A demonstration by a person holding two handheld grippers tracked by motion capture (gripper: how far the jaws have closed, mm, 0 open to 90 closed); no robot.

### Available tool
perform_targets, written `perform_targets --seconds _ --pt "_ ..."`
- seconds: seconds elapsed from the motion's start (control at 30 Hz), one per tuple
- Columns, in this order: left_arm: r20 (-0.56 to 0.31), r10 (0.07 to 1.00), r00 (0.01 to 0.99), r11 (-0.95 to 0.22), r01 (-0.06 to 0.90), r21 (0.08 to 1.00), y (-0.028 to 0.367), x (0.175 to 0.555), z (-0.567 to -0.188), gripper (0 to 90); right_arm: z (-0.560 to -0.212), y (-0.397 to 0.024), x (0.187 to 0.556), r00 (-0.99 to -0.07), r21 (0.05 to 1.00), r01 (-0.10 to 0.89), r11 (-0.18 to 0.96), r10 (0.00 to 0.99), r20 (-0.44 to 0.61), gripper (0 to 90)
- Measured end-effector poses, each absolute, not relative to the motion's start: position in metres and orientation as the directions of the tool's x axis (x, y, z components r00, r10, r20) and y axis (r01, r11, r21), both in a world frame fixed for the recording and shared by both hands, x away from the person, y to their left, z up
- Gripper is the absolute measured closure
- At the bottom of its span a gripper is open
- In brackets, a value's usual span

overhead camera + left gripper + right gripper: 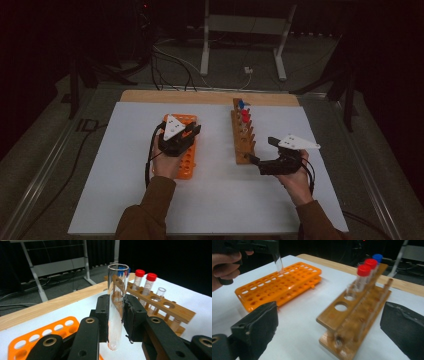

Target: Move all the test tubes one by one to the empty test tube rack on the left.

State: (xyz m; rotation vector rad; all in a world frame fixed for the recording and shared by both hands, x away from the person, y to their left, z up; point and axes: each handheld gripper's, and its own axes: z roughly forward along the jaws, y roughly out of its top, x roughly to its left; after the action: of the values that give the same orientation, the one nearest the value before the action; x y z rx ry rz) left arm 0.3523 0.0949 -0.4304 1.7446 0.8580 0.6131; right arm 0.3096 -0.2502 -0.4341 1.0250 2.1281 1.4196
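A wooden desk (210, 96) carried a white sheet (215, 200) that covered nearly all of its top, leaving a strip of bare wood along the far edge. On the left half of the sheet lay an orange tube rack (189, 159), flat and pierced with rows of round holes; the right gripper view showed it as two perforated tiers (287, 282). To its right, well apart from it, a wooden tube rack (243, 145) ran away from the person, its holed top rail seen close in the right gripper view (352, 307). At the far end of this rack stood a blue-capped tube (377, 258), then two red-capped tubes (364, 270) side by side, and next an open uncapped tube (160, 293).

The left gripper (181, 137), held in the person's left hand (164, 162), hovered over the orange rack. Its jaws were clamped on a clear, empty glass test tube (116, 305), gripped around the middle and upright, its open mouth above the jaws and rounded bottom below. In the right gripper view the tube's lower end (278, 263) hung just above the orange rack's far holes.

The right gripper (263, 151), in the right hand (296, 182), sat just beside the near end of the wooden rack with its jaws spread wide apart, holding nothing.
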Motion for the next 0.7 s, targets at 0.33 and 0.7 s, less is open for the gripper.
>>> perform_targets --seconds 0.33,0.7 --pt "-0.021 0.823 0.568 -0.168 0.278 0.946 0.104 0.368 -0.436 74.8 -0.442 -0.264 0.302 -0.626 0.913 0.364 0.184 0.774 0.093 0.1" --pt "-0.016 0.832 0.555 -0.199 0.325 0.924 0.098 0.379 -0.450 74.8 -0.442 -0.267 0.301 -0.619 0.913 0.367 0.177 0.779 0.098 0.1"
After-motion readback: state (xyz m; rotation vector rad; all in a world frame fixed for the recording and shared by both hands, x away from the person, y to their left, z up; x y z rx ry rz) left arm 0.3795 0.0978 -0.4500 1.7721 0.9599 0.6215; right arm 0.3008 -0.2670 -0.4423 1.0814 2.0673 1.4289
